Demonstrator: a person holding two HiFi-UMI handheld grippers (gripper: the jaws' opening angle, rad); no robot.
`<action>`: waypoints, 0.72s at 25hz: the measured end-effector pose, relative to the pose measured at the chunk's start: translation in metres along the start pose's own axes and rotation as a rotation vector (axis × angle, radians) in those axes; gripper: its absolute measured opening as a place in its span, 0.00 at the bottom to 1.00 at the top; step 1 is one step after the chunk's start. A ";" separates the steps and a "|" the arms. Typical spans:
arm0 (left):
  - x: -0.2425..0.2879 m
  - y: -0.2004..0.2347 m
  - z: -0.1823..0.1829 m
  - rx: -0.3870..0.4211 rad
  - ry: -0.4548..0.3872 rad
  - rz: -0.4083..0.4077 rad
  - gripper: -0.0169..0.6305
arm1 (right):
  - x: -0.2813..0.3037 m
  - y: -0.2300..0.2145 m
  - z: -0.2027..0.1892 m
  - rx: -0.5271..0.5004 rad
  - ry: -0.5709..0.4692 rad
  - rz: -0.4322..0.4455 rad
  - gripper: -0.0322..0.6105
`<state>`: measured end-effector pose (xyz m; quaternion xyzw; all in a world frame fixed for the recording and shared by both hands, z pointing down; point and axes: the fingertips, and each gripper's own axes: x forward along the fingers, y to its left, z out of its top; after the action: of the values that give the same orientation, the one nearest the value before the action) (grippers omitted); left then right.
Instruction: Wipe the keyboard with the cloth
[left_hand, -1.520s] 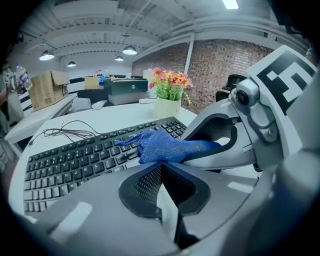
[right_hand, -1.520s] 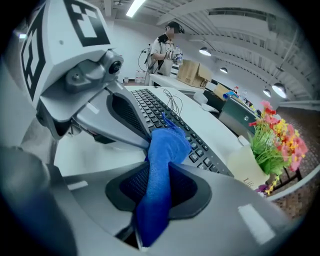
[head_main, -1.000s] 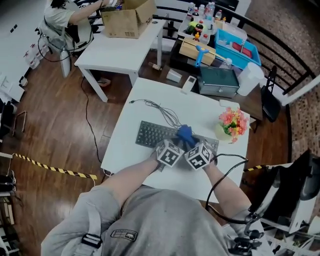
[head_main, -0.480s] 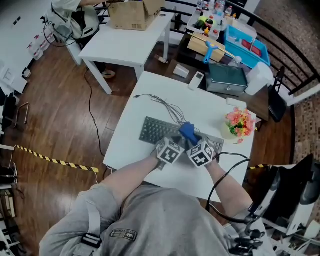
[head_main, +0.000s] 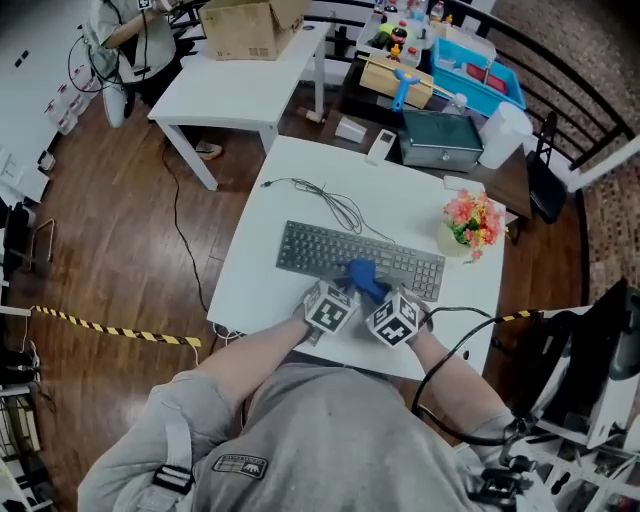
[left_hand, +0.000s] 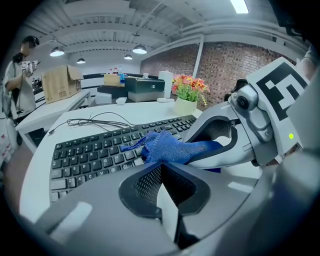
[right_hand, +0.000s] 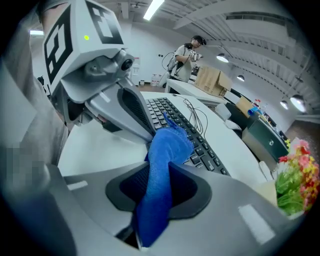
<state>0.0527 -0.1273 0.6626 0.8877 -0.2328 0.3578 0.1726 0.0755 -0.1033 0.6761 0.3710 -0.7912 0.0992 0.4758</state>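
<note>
A dark keyboard (head_main: 310, 248) lies across the white table (head_main: 300, 190). A blue cloth (head_main: 362, 276) rests on the keys near the keyboard's front edge, right of its middle. My right gripper (right_hand: 162, 172) is shut on the cloth (right_hand: 160, 165), which runs up between its jaws and bunches on the keys (right_hand: 175, 112). My left gripper (left_hand: 161, 165) is shut with nothing in it. Its tips sit just left of the cloth (left_hand: 167, 147), beside the right gripper's jaws. In the head view both marker cubes sit side by side, left gripper (head_main: 345, 292), right gripper (head_main: 376, 300).
The keyboard's cable (head_main: 330, 208) loops across the table behind it. A pot of flowers (head_main: 468, 232) stands at the right edge. Beyond are a grey case (head_main: 440, 140), a second white table (head_main: 230, 90) with a cardboard box (head_main: 250, 25), and a person (head_main: 130, 40).
Both grippers have drawn back toward me together, dragging the cloth from the middle rows of the keyboard to its front edge. The head camera has also shifted.
</note>
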 end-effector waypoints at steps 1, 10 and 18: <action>0.000 -0.002 -0.003 0.001 0.002 -0.003 0.02 | -0.001 0.003 -0.002 -0.002 0.002 0.003 0.22; -0.002 0.014 0.005 0.007 -0.031 0.013 0.02 | 0.006 -0.013 0.015 -0.011 -0.006 -0.035 0.22; -0.014 0.077 0.030 -0.027 -0.076 0.098 0.02 | 0.034 -0.055 0.069 -0.038 -0.032 -0.074 0.22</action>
<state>0.0194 -0.2015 0.6430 0.8856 -0.2874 0.3288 0.1578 0.0570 -0.1936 0.6573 0.3926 -0.7861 0.0604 0.4735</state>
